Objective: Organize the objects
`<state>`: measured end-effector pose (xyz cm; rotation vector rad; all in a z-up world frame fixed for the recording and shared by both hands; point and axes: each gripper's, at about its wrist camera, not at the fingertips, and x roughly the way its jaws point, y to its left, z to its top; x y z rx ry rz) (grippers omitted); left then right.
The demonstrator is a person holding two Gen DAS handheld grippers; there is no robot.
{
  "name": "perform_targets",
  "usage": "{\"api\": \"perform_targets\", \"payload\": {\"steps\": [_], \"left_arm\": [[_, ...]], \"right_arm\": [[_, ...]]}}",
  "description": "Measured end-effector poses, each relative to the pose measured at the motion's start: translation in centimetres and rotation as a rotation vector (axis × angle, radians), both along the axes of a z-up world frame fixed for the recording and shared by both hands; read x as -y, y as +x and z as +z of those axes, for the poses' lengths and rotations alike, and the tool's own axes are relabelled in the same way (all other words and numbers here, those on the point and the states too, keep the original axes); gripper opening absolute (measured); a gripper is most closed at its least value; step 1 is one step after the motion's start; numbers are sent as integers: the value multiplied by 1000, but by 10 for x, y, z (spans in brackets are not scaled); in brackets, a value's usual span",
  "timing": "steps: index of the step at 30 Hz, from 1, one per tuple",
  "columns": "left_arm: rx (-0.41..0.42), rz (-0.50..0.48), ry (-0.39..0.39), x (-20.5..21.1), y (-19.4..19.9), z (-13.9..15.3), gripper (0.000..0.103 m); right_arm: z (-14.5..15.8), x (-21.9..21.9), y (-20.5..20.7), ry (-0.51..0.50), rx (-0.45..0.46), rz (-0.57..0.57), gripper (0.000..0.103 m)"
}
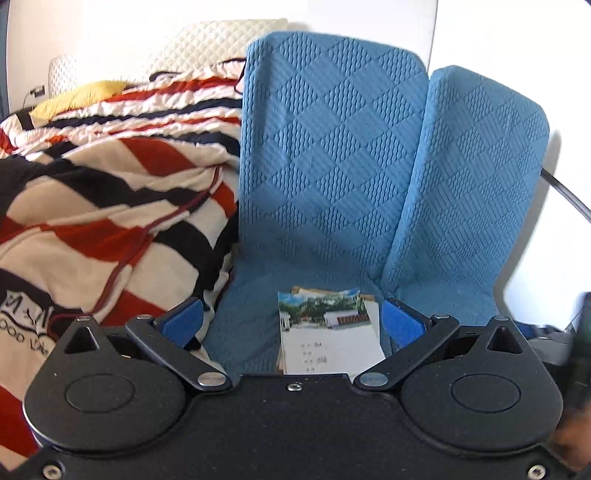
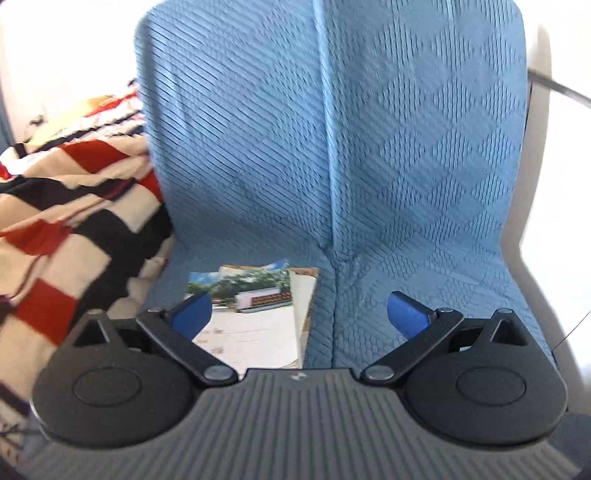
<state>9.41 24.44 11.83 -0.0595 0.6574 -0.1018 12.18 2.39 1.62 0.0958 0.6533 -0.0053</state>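
Hovered with left gripper [image 1: 291, 321] and right gripper [image 2: 299, 314] both spread apart and empty over the paper stack [image 1: 328, 328] lying near the blue cushion's [image 1: 332, 166] front edge, apparently approaching; needed, likely, a low edge pinch.

Bright daylight fills both views, washing the white wall [image 1: 480, 33] nearly blank. The blue cushions [image 1: 325, 147] cast a soft shadow rightward onto it. Fisheye bending curves the edges. The right wrist view is smeared with motion blur, especially on the striped blanket [image 2: 66, 229]; the left is sharper.
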Motion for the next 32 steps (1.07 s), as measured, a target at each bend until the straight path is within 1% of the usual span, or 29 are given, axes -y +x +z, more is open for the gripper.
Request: {"api": "perform_targets", "payload": {"steps": [3, 6, 8, 12, 14, 18, 21, 28, 32], "left_arm": [[3, -7, 7, -2, -7, -12, 103], [4, -22, 26, 4, -12, -25, 103], [-3, -37, 17, 5, -16, -34, 103], [-34, -38, 2, 7, -18, -51, 103], [-45, -36, 1, 7, -20, -57, 103], [-45, -39, 4, 9, -22, -65, 103], [-54, -39, -9, 9, -21, -69, 103], [-71, -49, -8, 11, -16, -76, 103], [-76, -53, -34, 9, -15, -78, 103]], "right_arm": [[11, -6, -23, 8, 9, 7, 103], [13, -8, -41, 25, 2, 9, 103], [13, -8, -50, 46, -10, 1, 103], [11, -13, -67, 22, -2, -6, 103], [10, -11, -71, 44, -9, -3, 103], [8, -10, -77, 48, -14, 0, 103], [6, -8, -80, 67, -9, 2, 103], [-1, -7, -78, 45, -17, -3, 103], [-6, -6, -77, 45, -24, 17, 103]]}}
